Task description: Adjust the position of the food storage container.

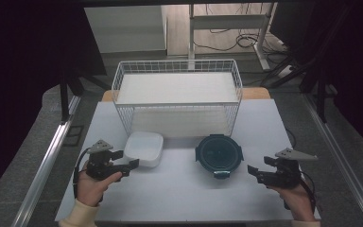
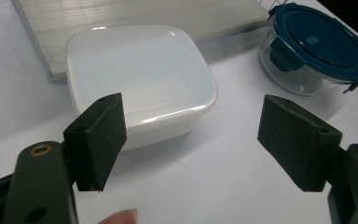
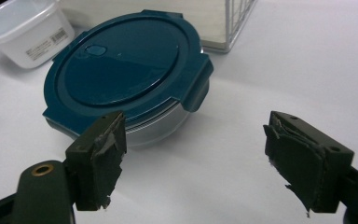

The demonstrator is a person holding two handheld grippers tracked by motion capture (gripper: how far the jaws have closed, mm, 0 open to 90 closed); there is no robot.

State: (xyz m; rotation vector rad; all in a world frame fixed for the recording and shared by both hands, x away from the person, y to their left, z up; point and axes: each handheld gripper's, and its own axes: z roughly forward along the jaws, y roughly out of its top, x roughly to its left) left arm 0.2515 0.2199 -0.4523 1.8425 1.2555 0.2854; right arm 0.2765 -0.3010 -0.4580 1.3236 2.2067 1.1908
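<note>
Cream knitted sleeves [image 1: 82,213]; each black hand-held gripper [image 1: 127,159] carries brass screws and a grey triangular plate.

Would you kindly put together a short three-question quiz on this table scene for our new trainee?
1. True or false: the round glass container has its blue lid on.
2. Which thing lies nearest the left gripper: A) wire basket, B) white square container, C) round glass container?
3. How do the jaws of the right gripper stand?

Key: 1 true. 2 B. 3 open, nothing between them.
</note>
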